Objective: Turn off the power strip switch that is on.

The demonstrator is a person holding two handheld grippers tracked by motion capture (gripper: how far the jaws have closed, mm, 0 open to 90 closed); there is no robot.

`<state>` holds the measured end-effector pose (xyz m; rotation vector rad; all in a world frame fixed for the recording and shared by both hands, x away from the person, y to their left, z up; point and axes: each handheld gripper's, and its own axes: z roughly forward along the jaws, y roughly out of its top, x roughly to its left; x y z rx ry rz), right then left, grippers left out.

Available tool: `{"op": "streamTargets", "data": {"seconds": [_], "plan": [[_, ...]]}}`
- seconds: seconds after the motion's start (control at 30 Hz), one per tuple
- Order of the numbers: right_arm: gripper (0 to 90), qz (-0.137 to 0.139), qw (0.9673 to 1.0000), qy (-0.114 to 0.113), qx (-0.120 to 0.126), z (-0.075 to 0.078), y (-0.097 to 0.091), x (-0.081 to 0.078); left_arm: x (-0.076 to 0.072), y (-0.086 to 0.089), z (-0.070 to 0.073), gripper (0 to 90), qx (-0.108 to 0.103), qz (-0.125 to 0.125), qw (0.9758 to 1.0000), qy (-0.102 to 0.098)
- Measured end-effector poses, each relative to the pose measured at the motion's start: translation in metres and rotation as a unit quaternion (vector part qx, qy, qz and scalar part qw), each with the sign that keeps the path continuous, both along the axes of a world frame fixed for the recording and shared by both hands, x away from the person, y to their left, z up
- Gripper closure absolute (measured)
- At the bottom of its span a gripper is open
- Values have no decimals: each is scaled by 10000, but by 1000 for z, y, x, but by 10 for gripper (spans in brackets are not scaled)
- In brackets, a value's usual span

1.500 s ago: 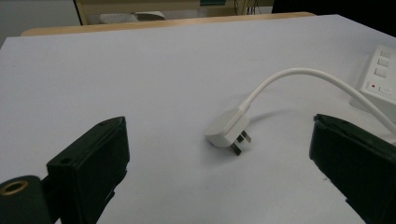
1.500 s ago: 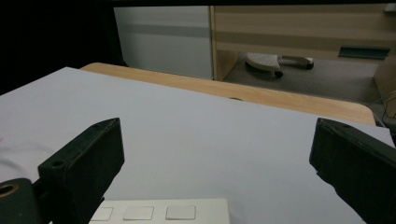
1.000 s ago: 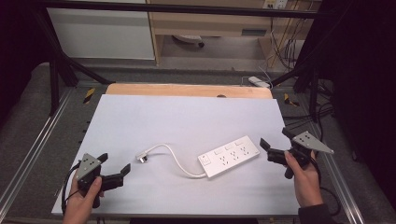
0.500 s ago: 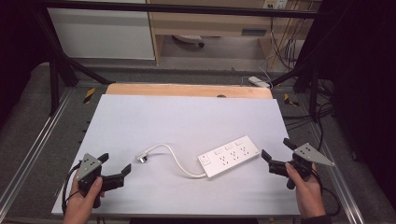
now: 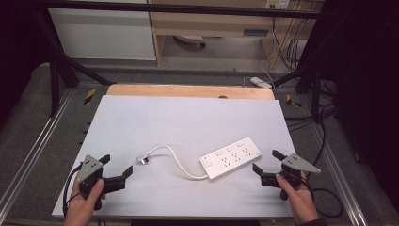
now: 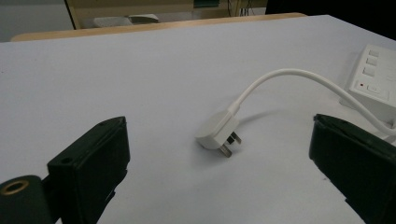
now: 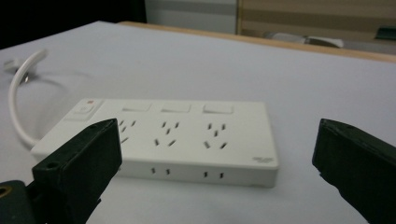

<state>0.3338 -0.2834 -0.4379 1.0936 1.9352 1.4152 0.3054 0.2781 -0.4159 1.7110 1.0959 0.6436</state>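
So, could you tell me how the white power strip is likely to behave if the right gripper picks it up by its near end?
The power strip is a flat, rigid-looking block, so it should lift stiffly and probably won't roll. Its smooth plastic sides may slip between the open jaws of the right gripper. The cable arches loosely, so it would likely drag the plug along behind.

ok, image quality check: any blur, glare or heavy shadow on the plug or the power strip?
High view: even light, no glare on the table; surroundings dark. Left gripper view: plug sharp, with a soft shadow beside it; near jaws slightly soft. Right gripper view: power strip readable, sockets clear; jaws and background blurred.
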Motion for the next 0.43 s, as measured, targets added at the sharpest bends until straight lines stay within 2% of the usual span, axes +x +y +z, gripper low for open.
{"op": "streamTargets", "data": {"seconds": [0.17, 0.43], "plan": [[21, 257, 9996, 95, -73, -5, 18, 3, 0, -1, 0, 53, 22, -25, 10000, -7], [23, 340, 9990, 202, -224, -11, 37, 12, 0, -3, 0, 53, 110, -78, 9999, -15]]}}
